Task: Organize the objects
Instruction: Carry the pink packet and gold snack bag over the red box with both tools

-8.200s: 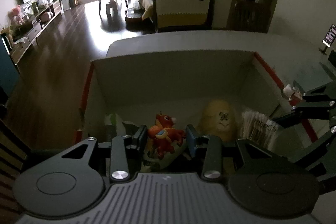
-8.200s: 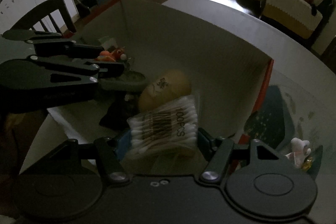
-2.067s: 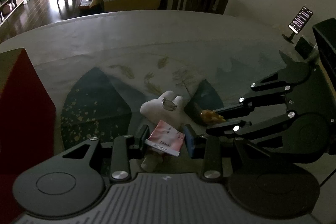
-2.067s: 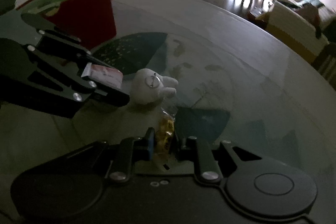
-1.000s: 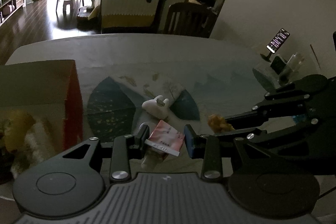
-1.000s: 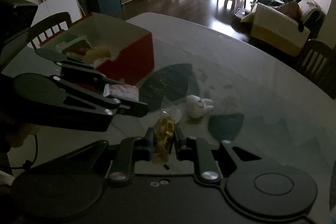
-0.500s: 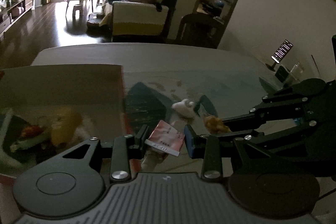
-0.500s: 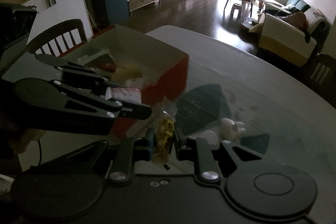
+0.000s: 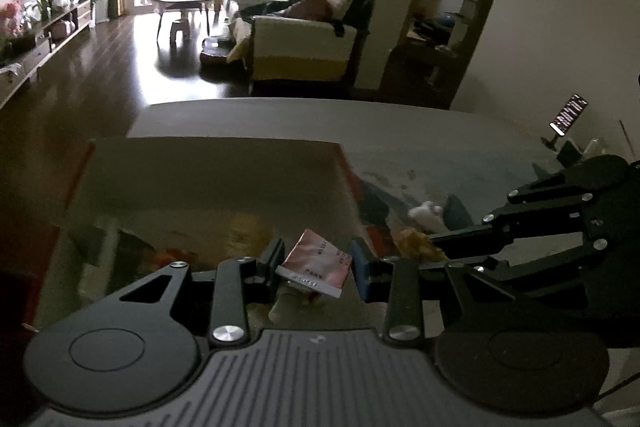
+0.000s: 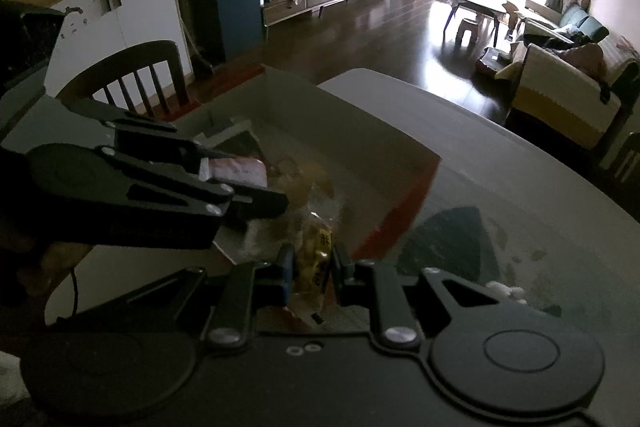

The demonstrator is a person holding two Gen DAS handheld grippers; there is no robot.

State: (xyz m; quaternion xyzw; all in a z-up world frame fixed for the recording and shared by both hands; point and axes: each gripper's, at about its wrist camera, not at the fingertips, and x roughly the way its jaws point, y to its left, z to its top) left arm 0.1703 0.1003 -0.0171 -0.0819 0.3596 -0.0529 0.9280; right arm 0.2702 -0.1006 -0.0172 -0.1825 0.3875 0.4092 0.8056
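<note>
While both hover over the red-sided box (image 9: 208, 183), left gripper (image 9: 316, 263) jaws pinch a light, limp pink sachet (image 9: 316, 263) by its edges, right gripper (image 10: 312, 263) jaws squeeze a crinkly, slippery yellow snack packet (image 10: 314, 259) mid-body.

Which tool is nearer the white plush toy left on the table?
Right. The right tool, shut on a yellow snack packet, is closer to the toy; the left tool, holding a pink packet, is over the box.

The yellow snack packet (image 10: 316, 259) clamped in my right gripper (image 10: 313, 264) carries dark Chinese characters, too blurred to read. The pink sachet (image 9: 316, 263) in my left gripper (image 9: 317, 264) has small print, also illegible.
</note>
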